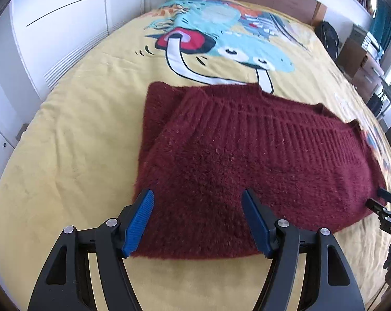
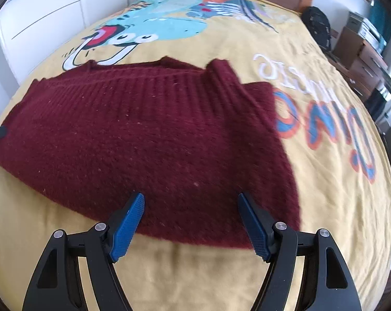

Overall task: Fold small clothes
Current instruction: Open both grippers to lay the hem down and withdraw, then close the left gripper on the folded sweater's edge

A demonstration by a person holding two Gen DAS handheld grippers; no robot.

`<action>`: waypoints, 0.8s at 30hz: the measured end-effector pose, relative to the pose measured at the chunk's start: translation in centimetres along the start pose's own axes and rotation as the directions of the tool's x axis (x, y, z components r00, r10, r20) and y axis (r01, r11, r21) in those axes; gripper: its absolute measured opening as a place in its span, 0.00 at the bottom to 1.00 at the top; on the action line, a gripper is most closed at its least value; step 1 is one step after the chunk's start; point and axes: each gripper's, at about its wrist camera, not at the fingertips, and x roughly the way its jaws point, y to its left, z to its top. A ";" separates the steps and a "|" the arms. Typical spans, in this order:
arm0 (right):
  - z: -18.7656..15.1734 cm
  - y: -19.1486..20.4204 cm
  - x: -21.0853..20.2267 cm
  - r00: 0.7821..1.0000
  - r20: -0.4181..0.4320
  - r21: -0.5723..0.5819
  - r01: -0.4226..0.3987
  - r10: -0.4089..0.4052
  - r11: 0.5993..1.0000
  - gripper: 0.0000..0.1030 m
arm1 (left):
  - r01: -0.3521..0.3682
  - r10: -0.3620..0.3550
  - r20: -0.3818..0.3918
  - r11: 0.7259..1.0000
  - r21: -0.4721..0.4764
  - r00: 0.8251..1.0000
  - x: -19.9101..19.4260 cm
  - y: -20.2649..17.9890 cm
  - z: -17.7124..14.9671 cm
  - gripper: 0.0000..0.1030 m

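On yellow bedspread (image 1: 73, 140), folded maroon sweater (image 1: 221, 155), both tongs gaping above it

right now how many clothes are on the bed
1: a dark red knitted sweater, folded, lying on the yellow bedspread near its front edge, under both open tools. More could be hidden beyond the frames.

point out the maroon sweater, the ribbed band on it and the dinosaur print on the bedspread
maroon sweater (image 1: 221, 160): left wrist view, middle of the folded knit
ribbed band (image 2: 154, 83): right wrist view, far ribbed edge
dinosaur print (image 1: 247, 49): left wrist view, light blue head
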 end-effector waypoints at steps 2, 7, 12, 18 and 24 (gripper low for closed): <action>-0.4 0.0 -0.7 1.000 0.000 0.004 0.006 -0.006 1.000 0.74 | 0.000 0.000 0.009 1.000 -0.016 1.000 -0.8 0.4 -0.4 0.63; -1.5 -0.1 -2.8 1.000 0.015 0.032 0.004 -0.004 0.999 0.74 | 0.011 -0.010 0.015 0.998 -0.064 1.000 -2.3 2.3 -1.6 0.63; -2.7 0.3 -4.3 1.000 0.021 0.051 -0.014 0.013 0.999 0.74 | 0.030 -0.032 -0.014 0.991 -0.133 0.999 -2.9 5.3 -3.1 0.64; -3.9 2.3 -4.6 1.000 0.003 0.008 -0.023 0.023 1.000 0.74 | 0.069 -0.078 -0.040 0.979 -0.191 0.996 -2.9 7.0 -4.5 0.64; -4.9 3.6 -4.1 0.999 -0.022 -0.010 -0.036 0.036 0.999 0.74 | 0.136 -0.153 -0.063 0.966 -0.218 0.986 -1.9 7.1 -4.7 0.64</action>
